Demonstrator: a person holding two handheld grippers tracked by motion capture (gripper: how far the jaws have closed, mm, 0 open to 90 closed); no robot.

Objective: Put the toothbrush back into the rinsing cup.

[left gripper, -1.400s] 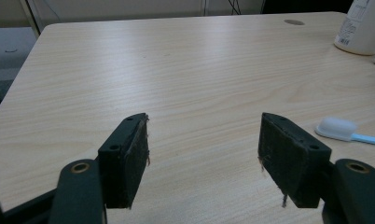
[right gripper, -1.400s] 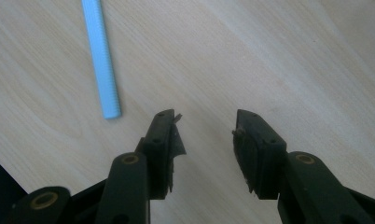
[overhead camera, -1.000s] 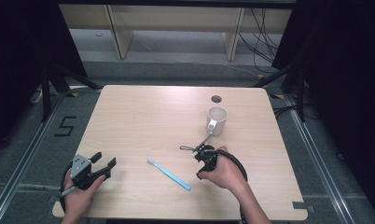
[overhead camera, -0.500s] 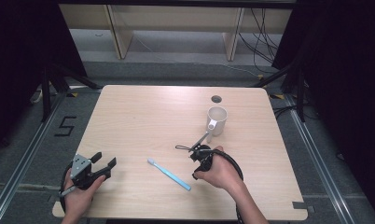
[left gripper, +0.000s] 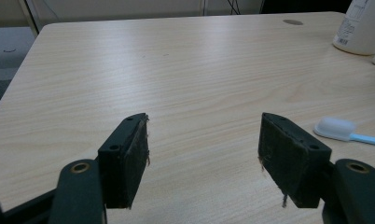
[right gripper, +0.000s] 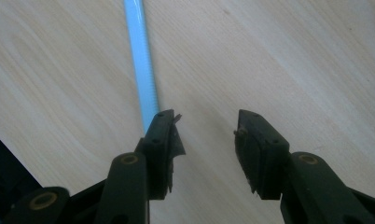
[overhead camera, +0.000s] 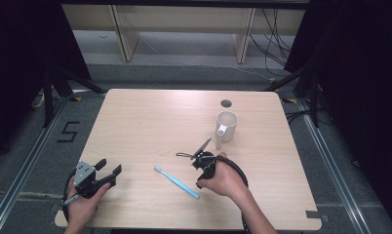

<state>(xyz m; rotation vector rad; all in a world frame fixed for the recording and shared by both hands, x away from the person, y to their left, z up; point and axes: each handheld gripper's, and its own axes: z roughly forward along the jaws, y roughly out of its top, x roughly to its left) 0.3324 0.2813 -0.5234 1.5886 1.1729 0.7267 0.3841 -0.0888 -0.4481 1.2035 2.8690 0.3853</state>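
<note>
My right gripper (right gripper: 204,128) hangs low over the tabletop (overhead camera: 150,122), jaws apart w/ bare wood between, just been closing a bit. Blue toothbrush (overhead camera: 177,181) lies flat near the front edge, btwn my two hands; its handle (right gripper: 141,56) runs up from just behind one right jaw, not pinched. My left gripper (left gripper: 202,140) sits at the front-left corner, jaws wide apart, nothing in them. White mug (overhead camera: 226,126) stands upright beyond the right hand.

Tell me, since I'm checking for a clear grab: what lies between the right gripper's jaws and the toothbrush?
Nothing: in the right gripper view the right gripper stands open, its near jaw beside the toothbrush handle on bare table.
</note>
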